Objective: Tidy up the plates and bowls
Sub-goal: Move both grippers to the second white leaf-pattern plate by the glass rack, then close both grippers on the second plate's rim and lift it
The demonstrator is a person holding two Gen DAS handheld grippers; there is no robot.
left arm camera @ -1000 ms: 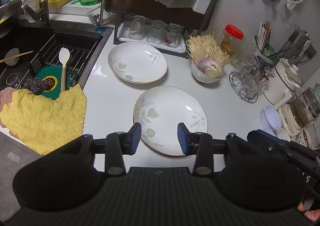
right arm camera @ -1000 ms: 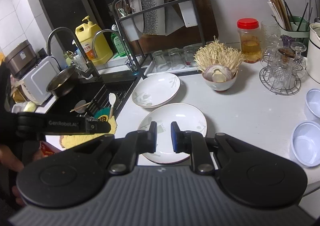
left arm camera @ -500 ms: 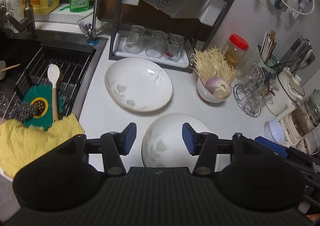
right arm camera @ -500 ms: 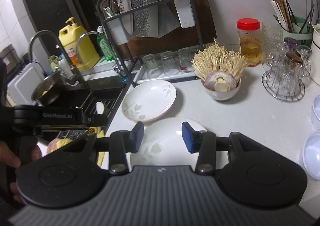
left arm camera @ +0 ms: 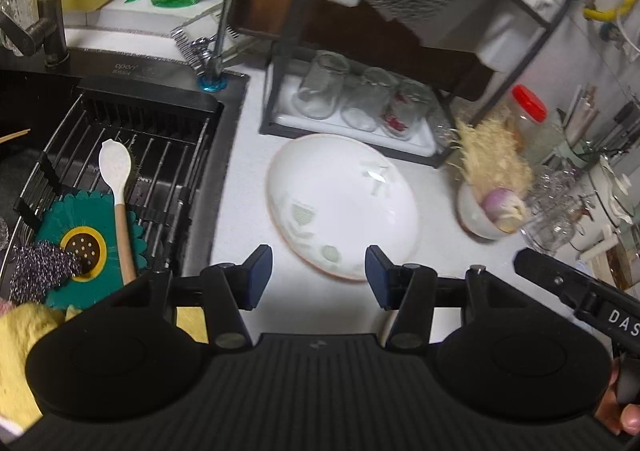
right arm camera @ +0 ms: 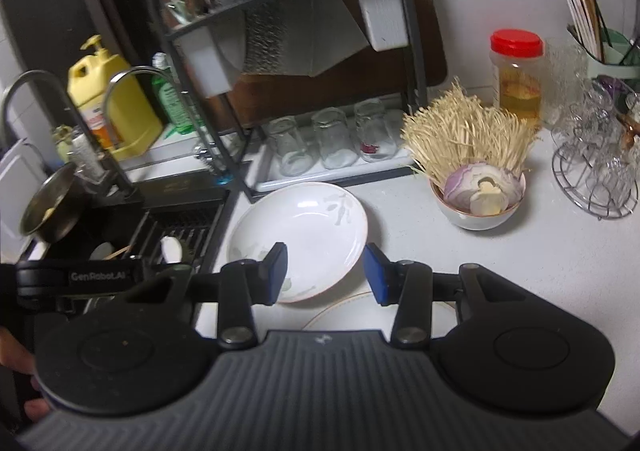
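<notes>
Two plates [right arm camera: 298, 229] [right arm camera: 360, 315], three upturned glasses [right arm camera: 334, 141], one bowl [right arm camera: 478, 217], one jar [right arm camera: 518, 77].

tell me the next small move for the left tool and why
Probably ease the left tool forward and down onto the near rim of the white floral plate. Its jaws are open and empty, the plate lies flat on the counter just ahead, and nothing blocks the way.

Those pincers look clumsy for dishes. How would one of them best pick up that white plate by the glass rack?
Probably by its near rim. The white plate lies flat on the counter, and its raised edge gives two fingers a lip to pinch. The right gripper, jaws open, already faces that edge, so coming in low from the front suits. The far side is crowded by the glass rack.
</notes>
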